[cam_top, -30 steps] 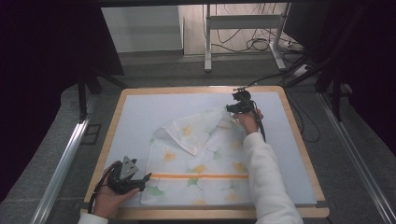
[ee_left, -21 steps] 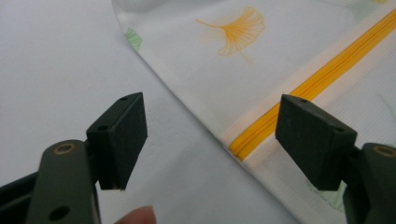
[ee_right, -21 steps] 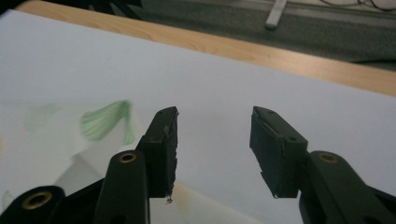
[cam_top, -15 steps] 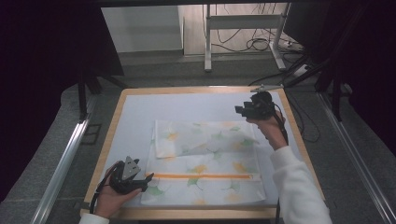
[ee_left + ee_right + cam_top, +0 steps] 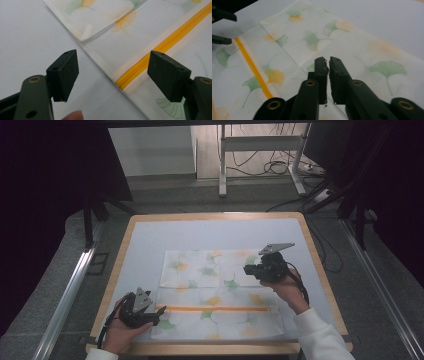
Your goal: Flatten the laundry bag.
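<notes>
A white cloth [image 5: 200,267] printed with ginkgo leaves lies flat on the table, its far half folded over the near half. An orange zipper [image 5: 215,308] runs along the near half. My left gripper [image 5: 156,316] rests at the cloth's near left edge; its jaws [image 5: 112,75] stand open around the zipper's end [image 5: 130,75] without pressing it. My right gripper [image 5: 248,270] hovers over the right part of the fold. Its jaws [image 5: 328,66] have just been closing and now stand shut with nothing between them, the cloth [image 5: 352,45] lying loose below.
The table is a pale board with a wooden rim [image 5: 320,270]. Bare board [image 5: 210,232] lies beyond the cloth. Metal rails [image 5: 65,295] run along the floor on both sides, and stand legs with cables [image 5: 260,165] are behind the table.
The right gripper held the rumpled cloth at the far right, spread it flat, let go, and drew back toward the near side. The left gripper stayed put.
</notes>
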### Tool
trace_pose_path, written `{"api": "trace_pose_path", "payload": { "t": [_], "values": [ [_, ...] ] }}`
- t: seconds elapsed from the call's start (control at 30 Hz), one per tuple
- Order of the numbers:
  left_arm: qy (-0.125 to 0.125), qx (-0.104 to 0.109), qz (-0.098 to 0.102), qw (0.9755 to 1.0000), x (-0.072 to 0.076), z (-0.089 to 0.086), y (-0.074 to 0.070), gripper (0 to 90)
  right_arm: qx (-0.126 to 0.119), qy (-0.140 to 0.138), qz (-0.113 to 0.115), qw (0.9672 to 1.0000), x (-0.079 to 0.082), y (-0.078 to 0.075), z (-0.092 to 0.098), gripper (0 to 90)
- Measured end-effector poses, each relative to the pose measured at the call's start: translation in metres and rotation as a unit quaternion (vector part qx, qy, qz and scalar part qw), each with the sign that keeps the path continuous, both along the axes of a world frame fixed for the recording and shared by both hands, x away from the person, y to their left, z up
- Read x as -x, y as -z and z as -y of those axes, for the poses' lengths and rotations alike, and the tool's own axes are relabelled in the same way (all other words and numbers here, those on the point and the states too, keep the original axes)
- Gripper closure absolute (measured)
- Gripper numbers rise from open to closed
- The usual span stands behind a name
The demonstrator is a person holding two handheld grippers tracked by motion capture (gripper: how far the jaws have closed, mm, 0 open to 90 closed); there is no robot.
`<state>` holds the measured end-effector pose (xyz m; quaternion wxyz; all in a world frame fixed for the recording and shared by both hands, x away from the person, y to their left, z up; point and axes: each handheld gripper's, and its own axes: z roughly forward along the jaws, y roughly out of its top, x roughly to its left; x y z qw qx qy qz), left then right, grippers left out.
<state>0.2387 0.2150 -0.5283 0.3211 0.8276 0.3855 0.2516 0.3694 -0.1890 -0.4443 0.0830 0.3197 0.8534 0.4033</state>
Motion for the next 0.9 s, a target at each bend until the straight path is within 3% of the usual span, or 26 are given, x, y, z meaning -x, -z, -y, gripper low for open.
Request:
{"api": "trace_pose_path", "payload": {
  "t": [0.23, 0.37, 0.53, 0.7, 0.8, 0.87, 0.9],
  "values": [
    [0.007, 0.000, -0.001, 1.0000, 0.001, 0.002, -0.001, 24.9, 0.023, -0.038, -0.004, 0.9990, 0.011, 0.010, -0.029, 89.2],
    [0.008, 0.008, -0.002, 0.9999, 0.002, 0.003, 0.000, 24.9, 0.051, -0.070, -0.004, 0.9963, 0.017, 0.020, -0.058, 89.2],
    [0.012, 0.024, -0.010, 0.9996, 0.002, 0.005, 0.000, 25.3, 0.080, -0.087, -0.004, 0.9931, 0.020, 0.033, -0.080, 89.2],
    [0.018, 0.021, -0.016, 0.9995, 0.002, 0.007, 0.000, 25.5, 0.097, -0.097, -0.005, 0.9906, 0.016, 0.045, -0.103, 89.1],
    [0.016, 0.024, -0.020, 0.9994, 0.001, 0.006, 0.001, 25.5, 0.103, -0.109, -0.005, 0.9887, 0.016, 0.048, -0.119, 85.2],
    [0.015, 0.025, -0.023, 0.9993, 0.002, 0.005, 0.001, 25.5, 0.111, -0.122, 0.004, 0.9863, 0.014, 0.051, -0.142, 71.8],
    [0.015, 0.025, -0.023, 0.9993, 0.002, 0.005, 0.001, 25.5, 0.111, -0.122, 0.004, 0.9863, 0.014, 0.051, -0.142, 71.8]
  ]
}}
